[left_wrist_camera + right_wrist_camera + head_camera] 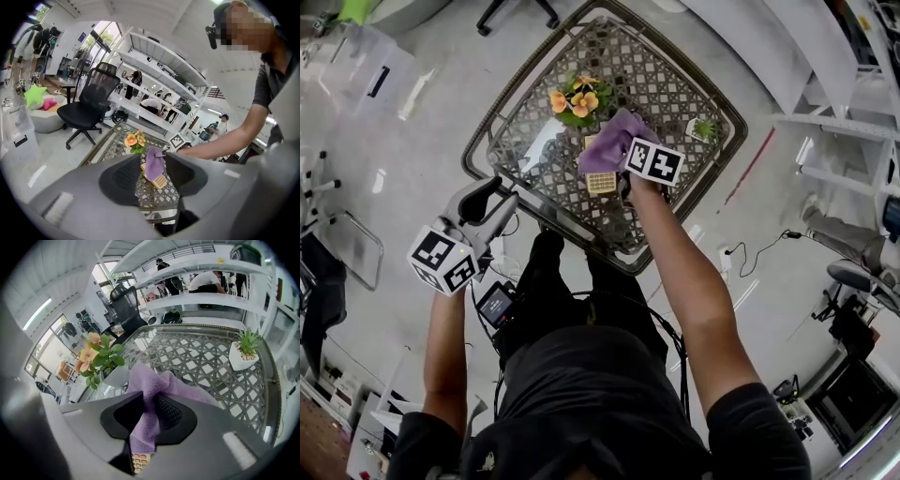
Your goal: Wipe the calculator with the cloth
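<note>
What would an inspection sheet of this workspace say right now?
Surface: lattice table with a glass top, the job set near its front corner.
Job's things: purple cloth hangs over the calculator; only its near keys show.
Clutter: orange flower pot; small green plant in a white pot.
Grippers: right gripper shut on the cloth above the calculator; left gripper open, empty, off the table's edge.
Cables: black floor cable right of the table.
Surroundings: office chair, white shelving, people behind.
</note>
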The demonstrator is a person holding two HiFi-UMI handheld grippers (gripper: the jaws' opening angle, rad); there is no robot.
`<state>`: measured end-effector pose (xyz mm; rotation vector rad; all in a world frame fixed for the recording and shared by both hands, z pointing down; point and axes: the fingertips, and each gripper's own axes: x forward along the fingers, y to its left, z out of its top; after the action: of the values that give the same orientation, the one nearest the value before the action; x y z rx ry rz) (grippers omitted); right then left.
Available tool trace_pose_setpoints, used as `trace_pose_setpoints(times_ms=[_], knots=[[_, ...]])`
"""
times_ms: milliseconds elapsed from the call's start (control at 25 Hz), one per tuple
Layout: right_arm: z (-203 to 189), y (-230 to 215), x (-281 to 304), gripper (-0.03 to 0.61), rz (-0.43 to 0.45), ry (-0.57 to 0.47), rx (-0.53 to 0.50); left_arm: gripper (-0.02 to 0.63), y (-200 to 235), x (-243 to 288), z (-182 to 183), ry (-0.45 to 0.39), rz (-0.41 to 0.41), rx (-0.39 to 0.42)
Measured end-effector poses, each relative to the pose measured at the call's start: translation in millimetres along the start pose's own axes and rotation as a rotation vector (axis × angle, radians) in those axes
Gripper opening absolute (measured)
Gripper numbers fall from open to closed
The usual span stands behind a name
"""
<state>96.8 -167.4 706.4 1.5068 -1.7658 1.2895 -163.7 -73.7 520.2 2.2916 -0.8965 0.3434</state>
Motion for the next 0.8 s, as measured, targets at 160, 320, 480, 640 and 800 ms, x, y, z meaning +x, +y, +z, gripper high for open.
trace_pose_setpoints(times_ms=[160, 320, 480, 640, 800], knots=[[-4, 3, -2, 0.067, 0.000, -0.006, 0.007, 0.218, -4, 1, 3, 0.008, -0.003, 0.001], [-11, 8, 0, 0.068, -0.004, -0.001, 0.005, 0.218, -3, 1, 0, 0.006, -0.007, -0.001], [-18, 20, 2, 0.068, 0.007, 0.013, -0.030, 0.218, -2, 0, -2, 0.005, -0.006, 0.002], [-27, 37, 7, 0.067, 0.024, 0.033, -0.079, 0.218, -3, -2, -5, 0.005, -0.005, -0.004], [-34, 54, 10, 0.069, 0.039, 0.053, -0.141, 0.218, -4, -7, -7, 0.000, -0.004, -0.006]])
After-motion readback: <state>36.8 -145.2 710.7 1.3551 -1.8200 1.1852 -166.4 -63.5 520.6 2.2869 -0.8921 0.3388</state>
